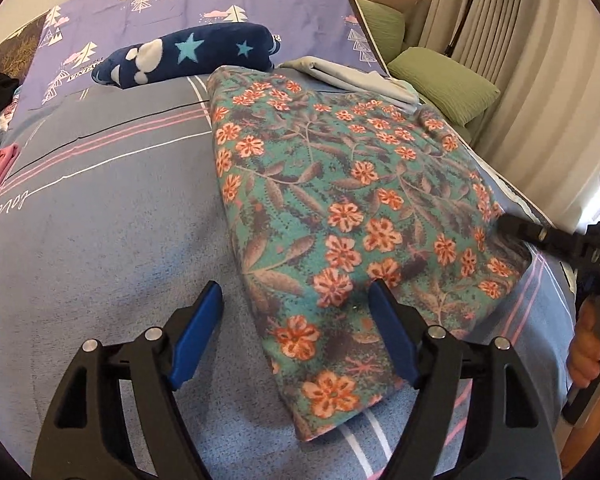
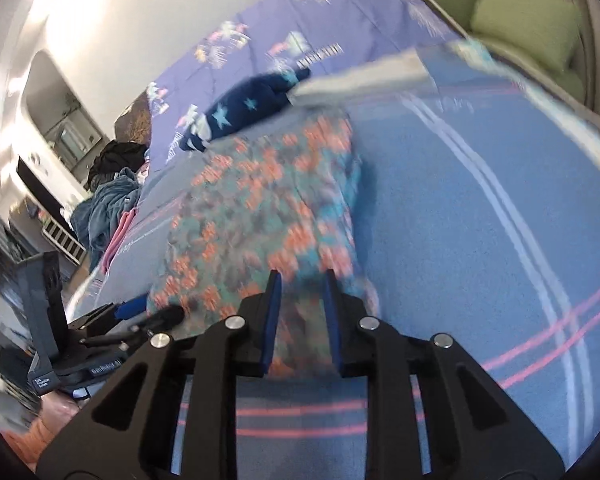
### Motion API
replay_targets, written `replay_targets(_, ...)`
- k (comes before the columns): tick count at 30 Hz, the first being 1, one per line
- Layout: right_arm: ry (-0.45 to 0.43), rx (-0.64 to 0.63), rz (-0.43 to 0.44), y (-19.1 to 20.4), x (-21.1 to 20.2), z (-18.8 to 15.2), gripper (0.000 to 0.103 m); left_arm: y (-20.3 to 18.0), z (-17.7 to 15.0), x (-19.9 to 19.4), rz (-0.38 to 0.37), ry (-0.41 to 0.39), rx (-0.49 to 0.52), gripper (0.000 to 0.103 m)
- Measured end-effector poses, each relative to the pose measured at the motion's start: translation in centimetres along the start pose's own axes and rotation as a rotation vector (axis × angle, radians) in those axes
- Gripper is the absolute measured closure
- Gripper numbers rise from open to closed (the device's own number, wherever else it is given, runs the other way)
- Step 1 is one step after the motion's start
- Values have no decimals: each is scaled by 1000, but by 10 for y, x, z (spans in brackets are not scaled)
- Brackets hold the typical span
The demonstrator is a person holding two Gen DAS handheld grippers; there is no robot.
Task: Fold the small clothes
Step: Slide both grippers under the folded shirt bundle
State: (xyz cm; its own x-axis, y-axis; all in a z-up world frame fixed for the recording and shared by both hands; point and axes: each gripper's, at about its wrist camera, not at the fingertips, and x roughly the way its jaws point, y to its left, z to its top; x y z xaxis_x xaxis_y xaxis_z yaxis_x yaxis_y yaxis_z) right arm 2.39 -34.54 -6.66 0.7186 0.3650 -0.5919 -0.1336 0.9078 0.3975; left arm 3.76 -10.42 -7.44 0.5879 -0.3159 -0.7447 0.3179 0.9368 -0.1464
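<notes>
Teal fleece cloth printed with orange flowers (image 1: 340, 208) lies folded on the blue striped bedspread (image 1: 100, 240), its near corner pointing toward you. Your left gripper (image 1: 296, 304) hovers over that corner with its blue-padded jaws wide apart, holding nothing. Your right gripper (image 2: 300, 280) sits at the cloth's opposite edge, jaws narrowed with a fold of the fleece between the pads; the right wrist view is blurred, so you cannot tell how firmly they pinch it. Beyond the cloth lie a rolled navy star-patterned blanket (image 1: 192, 56) and a folded pale grey-blue garment (image 1: 348, 76).
</notes>
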Motion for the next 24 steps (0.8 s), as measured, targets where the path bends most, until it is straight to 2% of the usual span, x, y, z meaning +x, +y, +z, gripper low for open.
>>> replay_targets(4,9,-12,32,5,15,18,74,-2,0,2,-11,8,9,19)
replay_targets(5,28,-3,32,3,23,19,73,-2,0,2,-14,9,8,17)
replay_targets(6,75,23,-3,-3,39,18,73,-1,0,3,-19,11,5,17)
replay_targets(8,120,68,-27,-16,59,12,79,1,0,4,-33,15,-2,15)
replay_targets(10,95,74,-10,-19,57,11,80,3,1,3,-49,13,-9,15)
replay_targets(12,89,50,-22,-15,52,12,80,5,2,0,-80,7,5,26)
replay_targets(13,89,38,-26,-12,49,14,80,6,4,-1,-96,9,17,39)
replay_targets(14,89,31,-23,-10,46,17,80,7,8,-1,-108,18,27,42)
replay_targets(16,68,3,3,-6,37,27,78,11,18,-4,-125,27,31,45)
replay_targets(19,32,-62,-11,3,33,49,77,19,39,-12,-124,-17,27,47)
replay_targets(22,42,-89,7,7,46,70,77,23,61,-24,-125,-88,22,47)
replay_targets(24,74,-67,27,4,63,81,77,19,76,-25,-100,-118,51,47)
